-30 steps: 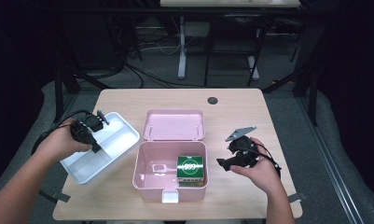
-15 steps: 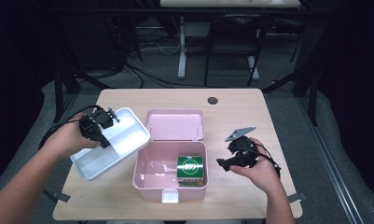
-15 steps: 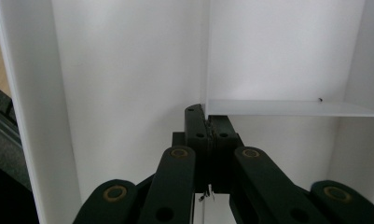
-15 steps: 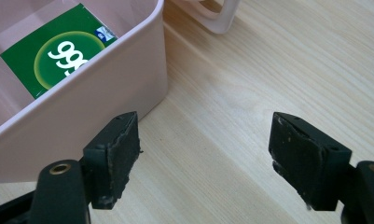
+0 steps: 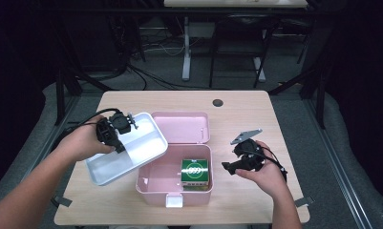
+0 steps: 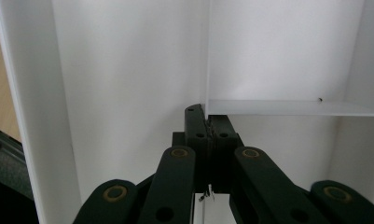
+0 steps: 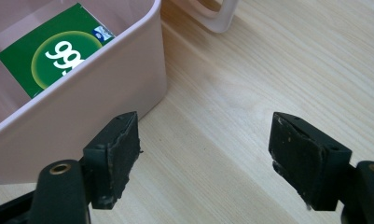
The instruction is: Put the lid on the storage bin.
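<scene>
We see a light wooden table [image 5: 256, 119] with rounded corners, and on it an open pink plastic storage box [image 5: 155, 183] whose hinged lid [image 5: 179, 126] lies flat behind it. Inside the box, at its right side, a green cardboard packet with a white number on its face [image 5: 195, 171] lies flat; from the right gripper view we see the same packet [image 7: 54, 51] just behind the box's pink wall [image 7: 82, 112].

Next in size is the white plastic divided tray [image 5: 146, 143], tilted, its right corner reaching over the box's left rim. We see the left gripper [image 5: 123, 125] at the tray's upper left edge, and in the left gripper view its black jaws are pressed together, pinching the thin inner divider of the tray [image 6: 278, 107].

The right gripper [image 5: 229, 168] sits in the person's hand just right of the box, above the bare tabletop. Its jaws are spread wide, with only wood [image 7: 212, 140] between them, touching nothing.
</scene>
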Demonstrator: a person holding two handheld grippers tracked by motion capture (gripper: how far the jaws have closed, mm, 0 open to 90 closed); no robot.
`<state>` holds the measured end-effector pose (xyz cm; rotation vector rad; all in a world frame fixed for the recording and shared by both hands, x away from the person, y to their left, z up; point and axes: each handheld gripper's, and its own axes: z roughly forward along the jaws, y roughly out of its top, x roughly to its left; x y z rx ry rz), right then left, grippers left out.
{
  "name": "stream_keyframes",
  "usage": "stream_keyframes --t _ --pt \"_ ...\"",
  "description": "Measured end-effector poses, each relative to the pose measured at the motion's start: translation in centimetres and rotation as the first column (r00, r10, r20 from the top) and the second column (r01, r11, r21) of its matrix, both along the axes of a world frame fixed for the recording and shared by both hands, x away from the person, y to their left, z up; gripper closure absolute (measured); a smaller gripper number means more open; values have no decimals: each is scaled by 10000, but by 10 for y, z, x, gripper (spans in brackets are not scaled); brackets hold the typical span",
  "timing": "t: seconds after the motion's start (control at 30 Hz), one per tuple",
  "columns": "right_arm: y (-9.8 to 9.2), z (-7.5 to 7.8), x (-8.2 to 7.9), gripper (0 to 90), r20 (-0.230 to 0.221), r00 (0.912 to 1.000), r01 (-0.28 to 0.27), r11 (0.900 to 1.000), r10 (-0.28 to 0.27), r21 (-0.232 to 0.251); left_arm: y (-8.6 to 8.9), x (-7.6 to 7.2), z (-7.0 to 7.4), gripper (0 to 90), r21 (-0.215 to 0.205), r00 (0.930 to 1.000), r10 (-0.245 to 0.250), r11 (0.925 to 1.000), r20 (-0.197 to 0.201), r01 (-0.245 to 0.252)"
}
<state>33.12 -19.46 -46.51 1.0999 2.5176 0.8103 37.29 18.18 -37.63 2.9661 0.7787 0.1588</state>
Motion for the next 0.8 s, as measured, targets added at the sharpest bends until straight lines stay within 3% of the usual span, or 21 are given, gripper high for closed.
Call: stream_keyframes --t 0.13,0.37,0.7,0.8 --pt "0 0 0 241 14 10000 0 10000 0 -11 -16 -3 2 890 43 9988 -476 9989 140 475" --pt "-1 0 0 241 9 10000 20 10000 -20 63 -44 -8 4 890 -31 9902 -1366 9906 280 1367" --pt "-2 -1 0 241 -9 9999 108 9999 -108 52 -84 -14 -9 891 67 9672 -2541 9672 -18 2541" --pt "-3 -2 1 241 15 10000 88 9999 -88 84 -94 -15 -13 891 155 9526 -3044 9524 -20 3044"
